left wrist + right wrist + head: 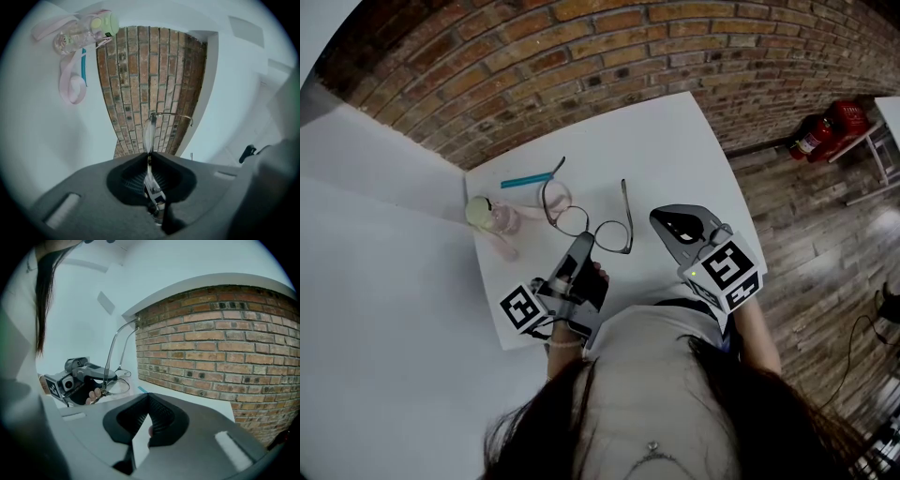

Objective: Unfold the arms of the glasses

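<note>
Closest to you: your left gripper (pixel 582 240) has its fingers clamped on the front rim of the thin, dark wire-framed glasses (pixel 592 223). The left gripper view shows the frame edge-on, pinched right at the tips, with a lens just past them. Your right gripper (pixel 660 217) has its fingers pressed together with nothing between them, parked just to the right of the glasses over the white bench (pixel 675 150).

Here's the bit that matters. The frame front runs diagonally, far-left to near-right, straight out ahead of the left fingers. The right-side arm (pixel 625 211) points away from you, and it's the one nearest your free gripper. The left-side arm (pixel 553 172) is across the frame, well out of the right gripper's easy reach. To me both arms already look swung out, so I'd guess you're nearly done. If either needs a last nudge, open the right fingers first. I can't tell whether the glasses are resting on the bench or held just off it.

Further out there's a small pink bottle with a pale green cap (pixel 494 217) left of the glasses, and a teal pen (pixel 528 178) just beyond them. Then comes the red brick wall (pixel 609 56).
</note>
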`<state>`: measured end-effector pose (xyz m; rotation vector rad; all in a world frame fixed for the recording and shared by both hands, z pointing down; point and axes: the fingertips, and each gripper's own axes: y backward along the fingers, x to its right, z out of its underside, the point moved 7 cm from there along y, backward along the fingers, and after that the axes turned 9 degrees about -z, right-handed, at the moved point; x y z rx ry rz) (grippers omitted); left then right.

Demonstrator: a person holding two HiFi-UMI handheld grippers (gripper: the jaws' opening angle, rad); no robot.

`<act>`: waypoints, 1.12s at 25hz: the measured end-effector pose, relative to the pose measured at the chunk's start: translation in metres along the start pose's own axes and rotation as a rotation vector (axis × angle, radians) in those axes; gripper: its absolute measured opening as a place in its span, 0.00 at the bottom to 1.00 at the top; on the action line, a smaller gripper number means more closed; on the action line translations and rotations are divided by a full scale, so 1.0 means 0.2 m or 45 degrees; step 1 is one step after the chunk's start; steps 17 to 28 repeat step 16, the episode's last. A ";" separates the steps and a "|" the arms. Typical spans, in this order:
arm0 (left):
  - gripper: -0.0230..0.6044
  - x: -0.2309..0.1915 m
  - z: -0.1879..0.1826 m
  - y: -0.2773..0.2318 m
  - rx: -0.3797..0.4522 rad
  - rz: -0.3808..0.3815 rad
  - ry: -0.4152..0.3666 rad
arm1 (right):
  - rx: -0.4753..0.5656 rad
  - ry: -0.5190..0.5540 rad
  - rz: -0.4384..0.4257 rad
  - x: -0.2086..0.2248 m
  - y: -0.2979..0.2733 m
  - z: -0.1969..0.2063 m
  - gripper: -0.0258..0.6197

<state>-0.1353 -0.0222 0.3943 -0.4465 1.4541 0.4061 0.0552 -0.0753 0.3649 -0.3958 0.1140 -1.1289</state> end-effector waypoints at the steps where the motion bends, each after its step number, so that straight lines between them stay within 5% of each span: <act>1: 0.07 0.00 0.00 0.00 -0.002 -0.001 -0.001 | 0.001 -0.001 0.002 0.00 0.00 0.00 0.05; 28: 0.07 -0.02 -0.02 0.02 -0.017 0.002 0.017 | -0.010 0.009 0.010 -0.03 -0.02 0.00 0.05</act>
